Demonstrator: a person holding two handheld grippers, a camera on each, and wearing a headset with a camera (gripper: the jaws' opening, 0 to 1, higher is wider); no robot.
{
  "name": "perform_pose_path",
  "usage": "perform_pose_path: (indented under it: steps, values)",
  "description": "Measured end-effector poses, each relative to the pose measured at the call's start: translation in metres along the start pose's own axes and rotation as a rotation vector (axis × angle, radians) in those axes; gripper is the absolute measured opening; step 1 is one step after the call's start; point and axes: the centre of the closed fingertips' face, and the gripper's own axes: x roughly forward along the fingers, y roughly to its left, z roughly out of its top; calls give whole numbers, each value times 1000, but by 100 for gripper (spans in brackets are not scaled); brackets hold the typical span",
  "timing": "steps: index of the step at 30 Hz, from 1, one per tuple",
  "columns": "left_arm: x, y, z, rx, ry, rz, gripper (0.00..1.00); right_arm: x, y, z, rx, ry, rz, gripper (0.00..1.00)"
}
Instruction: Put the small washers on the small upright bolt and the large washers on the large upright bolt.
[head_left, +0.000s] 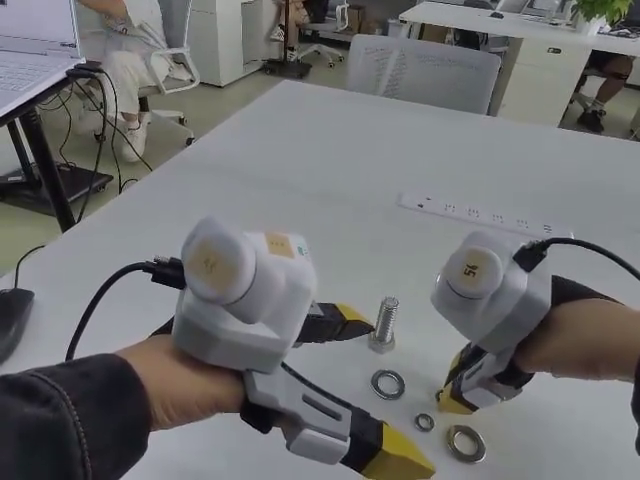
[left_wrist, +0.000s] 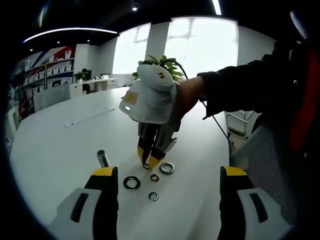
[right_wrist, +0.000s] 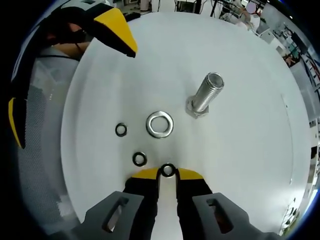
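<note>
At the white bench (head_left: 330, 180), the right gripper (right_wrist: 168, 173) is pointing steeply down with its fingers drawn narrow, pinching a small washer (right_wrist: 168, 165) across its rim at the very tips (whether the ring is lifted clear of the surface, I cannot say). The steep angle is presumably what is letting the tips bite on so thin a piece. The left gripper (left_wrist: 168, 172) is hovering low beside the work, its fingers spread wide and holding nothing, apparently waiting its turn. The upright bolt (head_left: 384, 322) is standing just beyond the scatter, threads up, ready to take rings. A large washer (right_wrist: 151, 125) is lying flat near its foot, and two loose small washers (right_wrist: 135, 159) are lying close by, all within easy reach of either gripper.
</note>
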Motion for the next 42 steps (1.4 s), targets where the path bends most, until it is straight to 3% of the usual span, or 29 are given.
perform_pose_path:
  steps: [31,42]
  values:
    - [2,-3,-1,3,12,-7,83,-30,7,-34,21,15,-26,14]
    - [3,-5,-3,1,20,-13,83,-42,1,-50,51,17,-47,14]
